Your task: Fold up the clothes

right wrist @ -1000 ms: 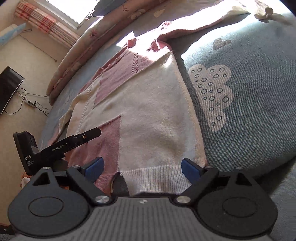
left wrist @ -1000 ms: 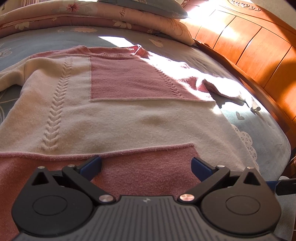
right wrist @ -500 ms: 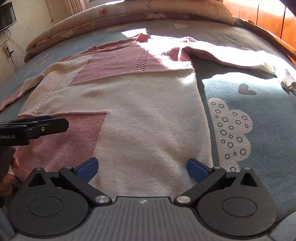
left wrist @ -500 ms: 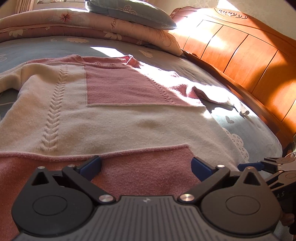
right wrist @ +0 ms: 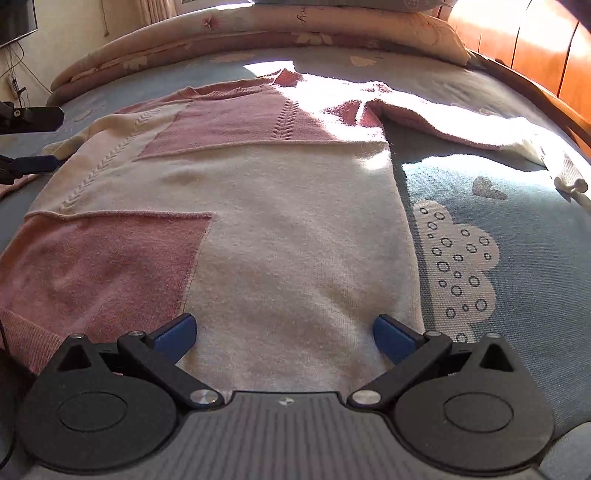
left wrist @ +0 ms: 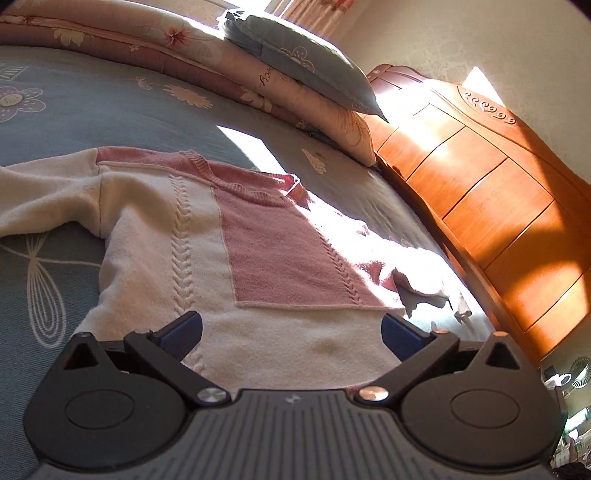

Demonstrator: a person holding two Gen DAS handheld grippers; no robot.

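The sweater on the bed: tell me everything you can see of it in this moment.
The sweater is a soft cream knit with dusty pink blocks at the chest and one lower corner, a pink ribbed neckline, a ribbed hem and cable-stitch columns. It lies flat, front up, unfolded on the blue patterned bedspread, both sleeves spread outward, one in bright sunlight. Both grippers hang open over it; neither grips it.

Sweater [right wrist: 288, 221] lies flat on the bed [right wrist: 517, 280], neck toward the far edge, hem at the near edge. One sleeve [right wrist: 461, 125] stretches out toward the headboard [right wrist: 535, 48] side; other sleeve [left wrist: 40, 206] runs off the opposite way. Folded quilt [right wrist: 258, 29] lies along the far edge behind the sweater, pillow [left wrist: 303, 70] on top of it. Right gripper [right wrist: 284, 334] over the hem; left gripper [left wrist: 291, 332] over the sweater's middle.
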